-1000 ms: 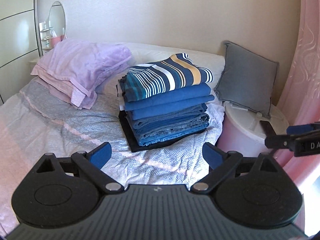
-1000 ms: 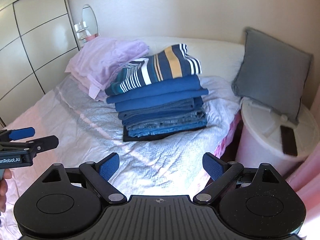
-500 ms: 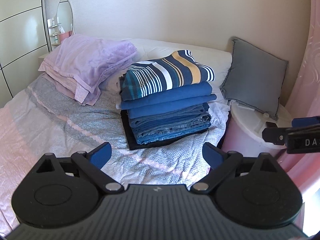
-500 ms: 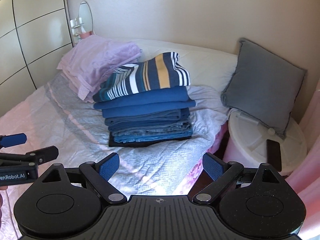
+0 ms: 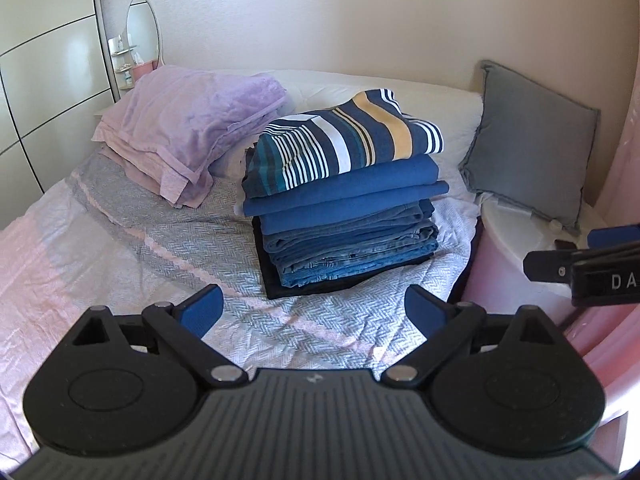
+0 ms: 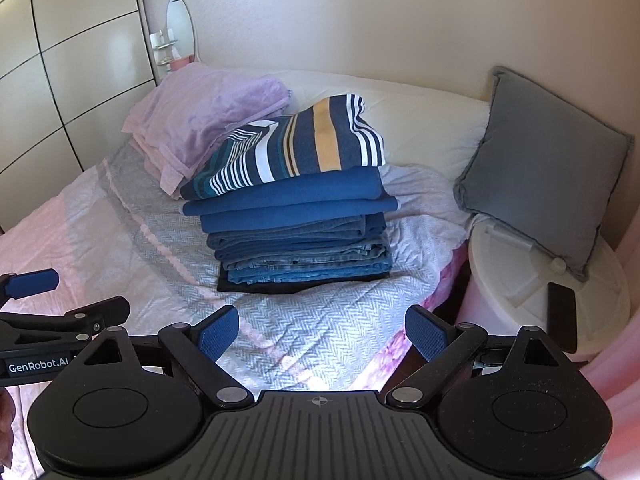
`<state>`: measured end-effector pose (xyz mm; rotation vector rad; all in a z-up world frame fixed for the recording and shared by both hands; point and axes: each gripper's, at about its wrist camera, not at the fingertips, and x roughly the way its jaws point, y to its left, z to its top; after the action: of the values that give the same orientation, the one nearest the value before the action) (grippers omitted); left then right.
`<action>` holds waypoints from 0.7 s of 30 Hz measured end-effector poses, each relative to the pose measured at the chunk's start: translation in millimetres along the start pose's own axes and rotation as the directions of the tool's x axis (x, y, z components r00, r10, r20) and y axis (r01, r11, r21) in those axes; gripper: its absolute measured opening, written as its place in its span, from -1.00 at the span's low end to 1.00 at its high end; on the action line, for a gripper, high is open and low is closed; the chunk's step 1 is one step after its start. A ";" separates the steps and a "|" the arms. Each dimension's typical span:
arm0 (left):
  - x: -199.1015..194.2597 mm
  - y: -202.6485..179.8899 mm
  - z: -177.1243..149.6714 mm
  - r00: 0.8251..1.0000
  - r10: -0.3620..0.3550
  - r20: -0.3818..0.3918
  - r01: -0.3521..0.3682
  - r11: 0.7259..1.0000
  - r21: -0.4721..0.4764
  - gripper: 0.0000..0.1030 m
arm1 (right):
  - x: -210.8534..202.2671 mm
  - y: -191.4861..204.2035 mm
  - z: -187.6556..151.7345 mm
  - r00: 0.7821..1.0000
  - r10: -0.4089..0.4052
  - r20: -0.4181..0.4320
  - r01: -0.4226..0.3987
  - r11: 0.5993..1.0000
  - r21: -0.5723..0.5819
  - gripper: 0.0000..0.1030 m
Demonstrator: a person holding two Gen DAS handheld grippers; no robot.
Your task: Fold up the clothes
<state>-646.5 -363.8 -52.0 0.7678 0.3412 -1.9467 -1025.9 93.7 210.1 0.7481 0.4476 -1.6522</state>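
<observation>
The left gripper (image 5: 312, 312) is black with blue finger pads (image 5: 202, 312), silver pivot screws and a ribbed grey body; the right gripper (image 6: 322, 334) matches; white "GenRobot.AI" lettering marks the left gripper's side.

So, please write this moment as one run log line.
left gripper: open, empty | right gripper: open, empty | folded stack: on bed, untouched

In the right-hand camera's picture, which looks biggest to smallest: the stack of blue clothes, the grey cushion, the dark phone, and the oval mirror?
1. Stack of blue clothes, clearly the largest.
2. Grey cushion.
3 and 4. Dark phone and oval mirror look about alike; the mirror stands much farther back, so I won't rank them.
</observation>
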 end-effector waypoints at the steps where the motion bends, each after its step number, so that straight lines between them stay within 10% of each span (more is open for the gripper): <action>1: 1.2 -1.8 0.4 1.000 0.003 0.000 -0.003 1.000 0.002 0.85 | 1.9 -1.4 0.5 1.000 0.003 -0.001 -0.003 1.000 -0.002 0.80; 21: 17.1 -19.2 3.4 0.999 0.024 -0.027 -0.026 0.997 -0.068 0.86 | 23.3 -12.5 3.0 0.999 0.036 -0.034 -0.037 0.999 -0.040 0.80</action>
<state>-670.0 -368.2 -62.1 0.7507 0.4100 -1.8932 -1040.7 77.7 194.9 0.7502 0.4874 -1.5942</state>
